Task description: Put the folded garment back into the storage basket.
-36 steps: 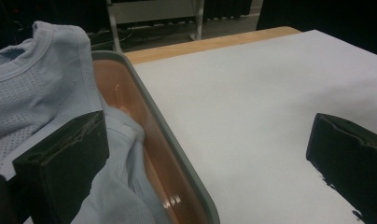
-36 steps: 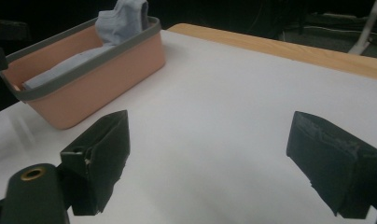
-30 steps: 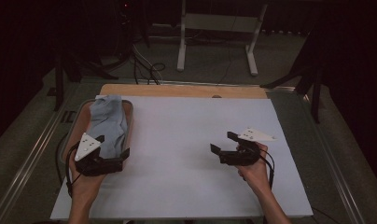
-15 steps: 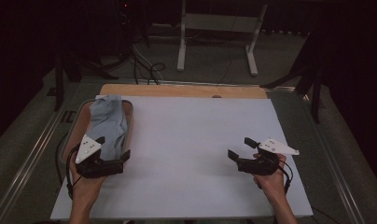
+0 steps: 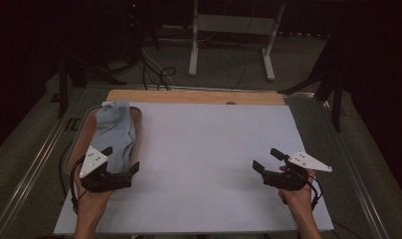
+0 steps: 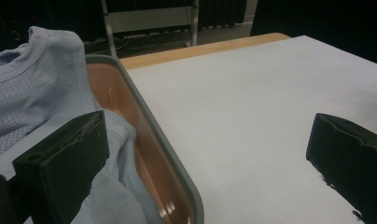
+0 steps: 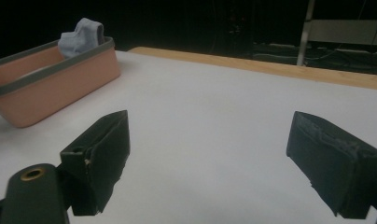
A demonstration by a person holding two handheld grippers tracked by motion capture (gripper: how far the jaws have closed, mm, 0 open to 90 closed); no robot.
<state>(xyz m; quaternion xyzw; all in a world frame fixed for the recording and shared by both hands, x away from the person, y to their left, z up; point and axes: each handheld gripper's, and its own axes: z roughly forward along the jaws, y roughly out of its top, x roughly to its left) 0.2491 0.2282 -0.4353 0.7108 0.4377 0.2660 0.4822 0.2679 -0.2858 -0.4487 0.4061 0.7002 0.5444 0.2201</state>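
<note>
One table (image 5: 209,159), covered in white, is noted, with a wooden strip exposed along its far edge. One pink basket (image 5: 136,130) with a grey rim is set at the left edge, presumably to keep the working surface free. One light blue garment (image 5: 114,132), possibly a shirt, is heaped inside it and rises above the rim. The left hand-held gripper (image 5: 120,165) is held released at the basket's near end, one jaw over the cloth, evidently ready to lift it. The right hand-held gripper (image 5: 266,160) is held released above bare table, well apart.
</note>
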